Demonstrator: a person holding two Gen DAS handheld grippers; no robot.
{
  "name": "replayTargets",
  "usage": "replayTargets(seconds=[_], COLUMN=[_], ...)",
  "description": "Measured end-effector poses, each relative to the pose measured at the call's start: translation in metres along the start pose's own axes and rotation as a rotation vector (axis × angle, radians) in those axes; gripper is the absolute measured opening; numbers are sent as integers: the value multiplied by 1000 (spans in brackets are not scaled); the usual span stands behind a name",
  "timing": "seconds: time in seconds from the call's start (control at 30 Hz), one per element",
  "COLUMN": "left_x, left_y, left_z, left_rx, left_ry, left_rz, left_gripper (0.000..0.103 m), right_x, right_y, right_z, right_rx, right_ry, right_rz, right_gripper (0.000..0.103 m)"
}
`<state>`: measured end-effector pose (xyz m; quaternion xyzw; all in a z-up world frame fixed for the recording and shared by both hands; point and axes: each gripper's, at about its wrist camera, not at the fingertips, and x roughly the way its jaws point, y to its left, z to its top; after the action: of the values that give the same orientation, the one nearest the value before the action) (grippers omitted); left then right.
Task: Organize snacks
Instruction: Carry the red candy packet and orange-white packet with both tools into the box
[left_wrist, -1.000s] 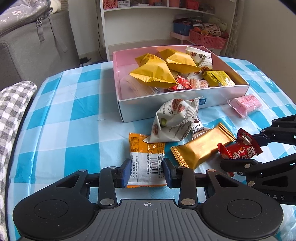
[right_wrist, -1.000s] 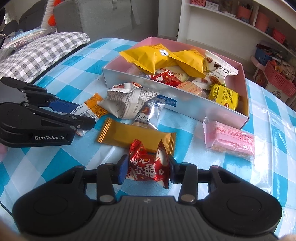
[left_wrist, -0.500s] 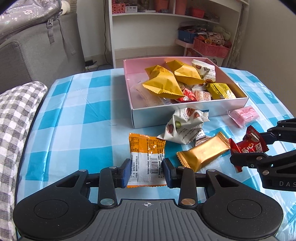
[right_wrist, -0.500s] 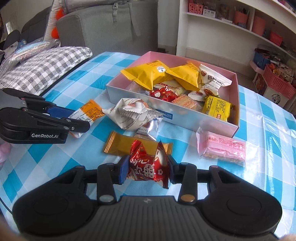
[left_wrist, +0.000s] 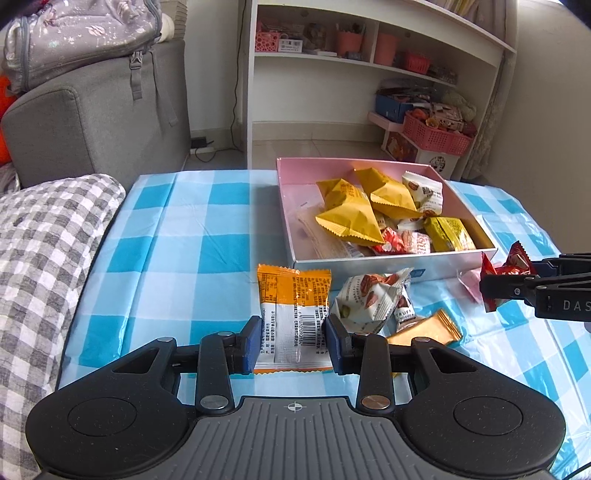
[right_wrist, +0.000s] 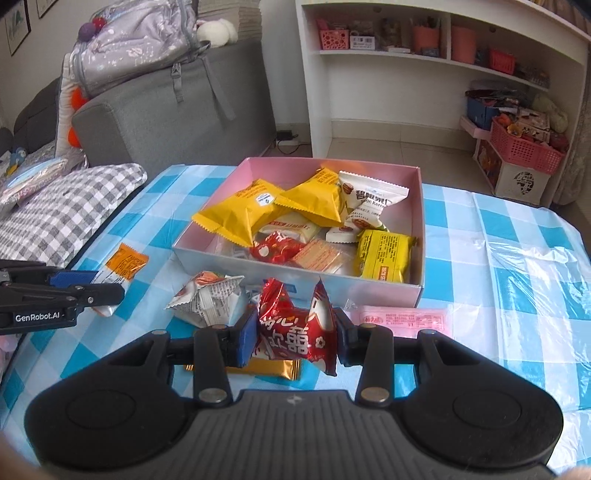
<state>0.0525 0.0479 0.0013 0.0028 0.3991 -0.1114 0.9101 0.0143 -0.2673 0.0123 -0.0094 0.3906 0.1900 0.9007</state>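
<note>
Left gripper (left_wrist: 291, 341) is clamped on an orange-and-white snack packet (left_wrist: 293, 306), pads pressing both long edges, packet held above the checked tabletop (left_wrist: 184, 240).

Right gripper (right_wrist: 295, 336) is clamped on a red foil snack (right_wrist: 295, 326), its twisted ends sticking up past the pads, also clear of the tabletop.

The pink-lined box (right_wrist: 421, 229) sits ahead of both grippers, holding two yellow pouches (right_wrist: 240, 214), a white nut packet (right_wrist: 369, 199), a yellow bar (right_wrist: 384, 258) and smaller red and clear wrappers.

On the tabletop near the box's front wall: a crumpled white packet (right_wrist: 207, 299), a gold bar (left_wrist: 428, 330) and a pink packet (right_wrist: 402, 321).
</note>
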Motion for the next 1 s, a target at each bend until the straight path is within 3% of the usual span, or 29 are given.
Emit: replayTargets(seconds=[0.33,0.67,1.0], left_x=[24,85,138], left_y=[-11,-21,-28], left_z=[39,99,130], left_rx=[2,46,18], left_ry=[-14,12,39], left_rz=[33,67,56], left_gripper=[34,34,34], right_x=[25,51,66], right_y=[-27,-30,-25], right_z=[25,33,34], right_rx=[204,230,216], right_ry=[-64,-73,-61], right_rz=[12,-26,-70], right_gripper=[39,39,40])
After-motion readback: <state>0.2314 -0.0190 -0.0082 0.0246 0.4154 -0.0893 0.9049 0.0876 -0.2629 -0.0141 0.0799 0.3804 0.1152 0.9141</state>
